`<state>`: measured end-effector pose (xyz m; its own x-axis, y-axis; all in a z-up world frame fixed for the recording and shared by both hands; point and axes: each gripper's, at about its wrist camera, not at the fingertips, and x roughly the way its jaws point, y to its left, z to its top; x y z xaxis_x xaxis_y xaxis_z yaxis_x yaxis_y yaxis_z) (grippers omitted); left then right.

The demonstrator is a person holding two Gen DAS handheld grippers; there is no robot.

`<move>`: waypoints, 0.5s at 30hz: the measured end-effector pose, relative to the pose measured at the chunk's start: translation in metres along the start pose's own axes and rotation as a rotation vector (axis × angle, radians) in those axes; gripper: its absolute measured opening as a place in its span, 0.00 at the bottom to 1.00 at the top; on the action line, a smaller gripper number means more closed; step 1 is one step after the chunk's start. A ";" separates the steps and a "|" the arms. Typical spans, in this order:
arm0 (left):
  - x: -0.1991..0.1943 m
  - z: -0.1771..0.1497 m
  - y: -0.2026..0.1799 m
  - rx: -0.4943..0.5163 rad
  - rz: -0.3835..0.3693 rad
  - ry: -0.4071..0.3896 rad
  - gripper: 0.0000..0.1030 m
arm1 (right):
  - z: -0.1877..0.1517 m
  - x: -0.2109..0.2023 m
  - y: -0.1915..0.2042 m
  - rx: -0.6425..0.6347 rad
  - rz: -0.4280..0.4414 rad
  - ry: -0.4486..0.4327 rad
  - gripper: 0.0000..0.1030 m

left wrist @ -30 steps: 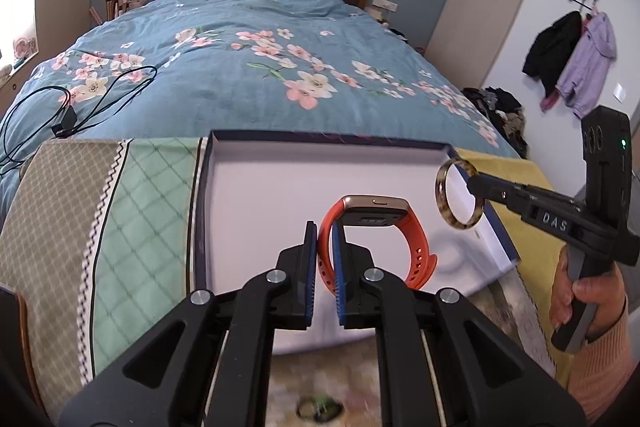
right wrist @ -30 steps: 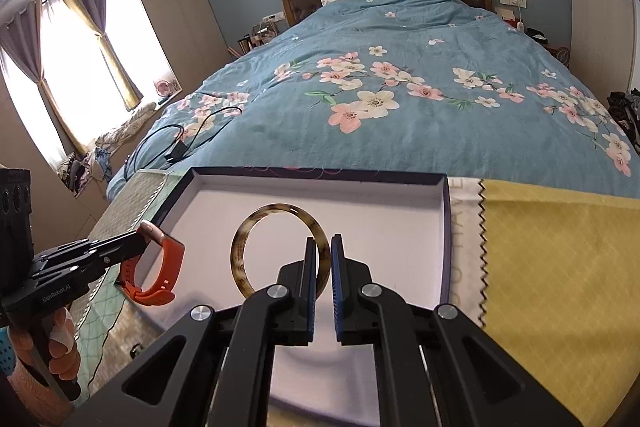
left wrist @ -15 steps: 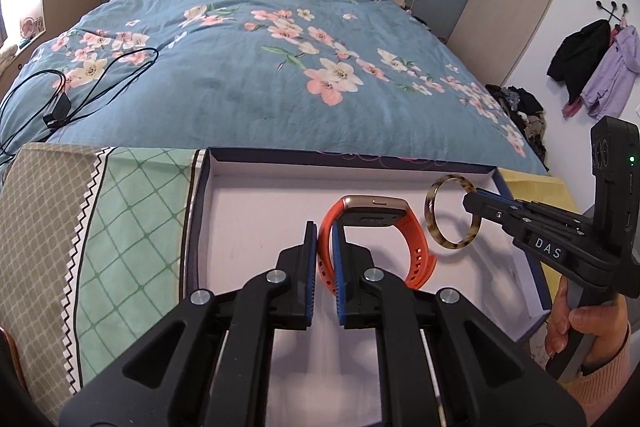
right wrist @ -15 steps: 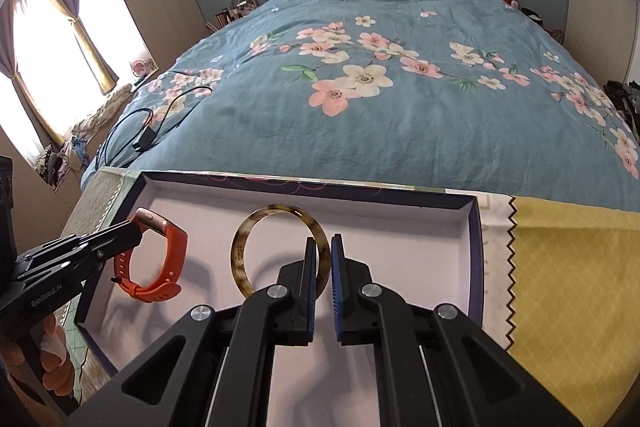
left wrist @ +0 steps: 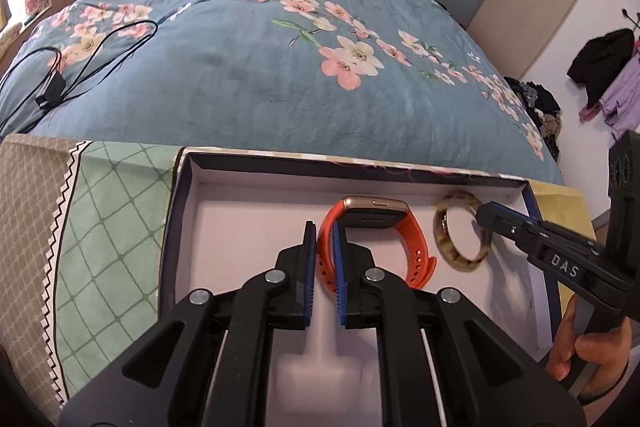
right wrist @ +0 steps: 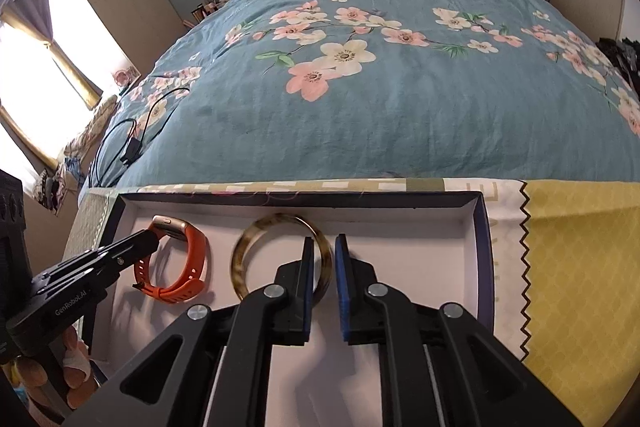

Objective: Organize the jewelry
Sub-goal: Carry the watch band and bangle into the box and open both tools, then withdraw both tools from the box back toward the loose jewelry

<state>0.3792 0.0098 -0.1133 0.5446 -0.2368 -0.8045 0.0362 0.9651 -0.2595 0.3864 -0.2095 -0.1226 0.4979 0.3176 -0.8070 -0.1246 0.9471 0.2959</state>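
A shallow box (left wrist: 178,227) with a white inside and dark rim lies at the foot of the bed; it also shows in the right wrist view (right wrist: 482,247). My left gripper (left wrist: 322,233) is shut on the orange watch (left wrist: 414,239), held low inside the box. My right gripper (right wrist: 323,249) holds the tortoiseshell bangle (right wrist: 240,259) by its right side, low in the box, its jaws a little parted around the rim. Watch (right wrist: 192,267) and bangle (left wrist: 452,251) sit side by side. The right gripper (left wrist: 486,217) shows in the left view.
The box lies on a patchwork cloth, green (left wrist: 100,227) at the left and yellow (right wrist: 580,267) at the right. Behind it spreads the blue floral bedspread (left wrist: 280,67) with a black cable (left wrist: 80,67) on its left side.
Both grippers have moved forward and down into the box, carrying the watch and the bangle lower. The right jaws stand slightly wider apart than before.
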 end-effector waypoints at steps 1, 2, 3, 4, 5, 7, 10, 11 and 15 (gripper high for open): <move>0.001 0.001 0.001 -0.006 -0.001 0.002 0.09 | 0.000 -0.002 -0.001 0.004 -0.001 -0.008 0.12; 0.002 0.001 0.001 -0.011 -0.001 0.007 0.14 | -0.001 -0.004 -0.002 0.007 -0.001 -0.019 0.18; 0.004 0.002 0.002 -0.017 -0.006 0.019 0.32 | -0.002 -0.009 -0.002 0.005 0.005 -0.035 0.24; 0.002 0.001 0.003 -0.021 -0.007 0.015 0.39 | -0.004 -0.014 -0.002 -0.002 0.004 -0.051 0.24; -0.001 0.000 0.003 -0.015 -0.007 -0.001 0.40 | -0.007 -0.022 0.000 -0.017 0.001 -0.079 0.25; -0.009 -0.004 0.001 0.003 -0.002 -0.025 0.41 | -0.014 -0.039 0.002 -0.047 0.010 -0.121 0.25; -0.033 -0.013 -0.002 0.046 -0.001 -0.083 0.46 | -0.032 -0.074 0.005 -0.116 0.040 -0.195 0.35; -0.042 -0.018 -0.004 0.066 0.000 -0.102 0.47 | -0.038 -0.084 0.006 -0.137 0.050 -0.213 0.38; -0.088 -0.045 -0.011 0.151 -0.026 -0.192 0.53 | -0.075 -0.120 0.011 -0.240 0.065 -0.242 0.38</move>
<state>0.2930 0.0147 -0.0631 0.6907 -0.2497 -0.6787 0.1687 0.9682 -0.1845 0.2606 -0.2336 -0.0611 0.6682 0.3841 -0.6371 -0.3466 0.9185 0.1903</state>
